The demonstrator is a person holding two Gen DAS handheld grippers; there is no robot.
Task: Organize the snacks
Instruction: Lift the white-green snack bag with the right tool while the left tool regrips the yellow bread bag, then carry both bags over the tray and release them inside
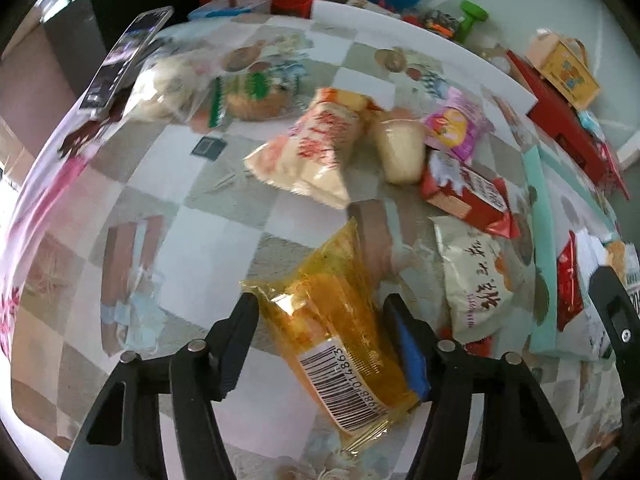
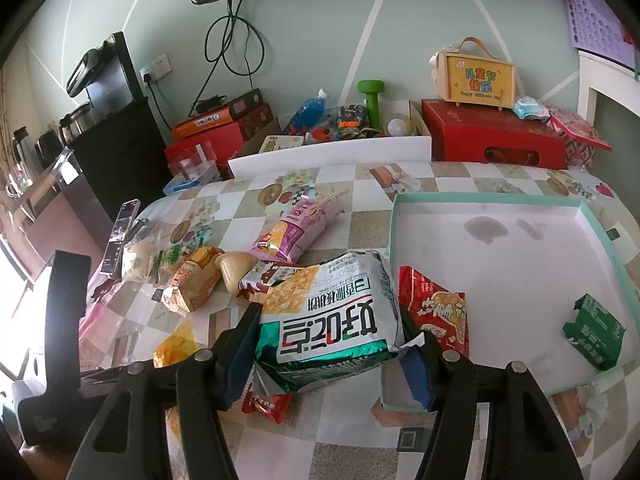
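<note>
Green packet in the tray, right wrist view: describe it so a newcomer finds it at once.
Find the shallow mint-rimmed tray on the right of the checked tablecloth. Its white floor is almost bare; near the front right corner lies a small dark green packet. It lies fully on the tray floor, well apart from the red packet at the tray's left wall.

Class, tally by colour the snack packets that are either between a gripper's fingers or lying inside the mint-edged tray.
yellow packet, in the left gripper: 1
white-and-green packet, in the right gripper: 1
red packet, in the mint-edged tray: 1
green packet, in the tray: 1
Total: 4
</note>
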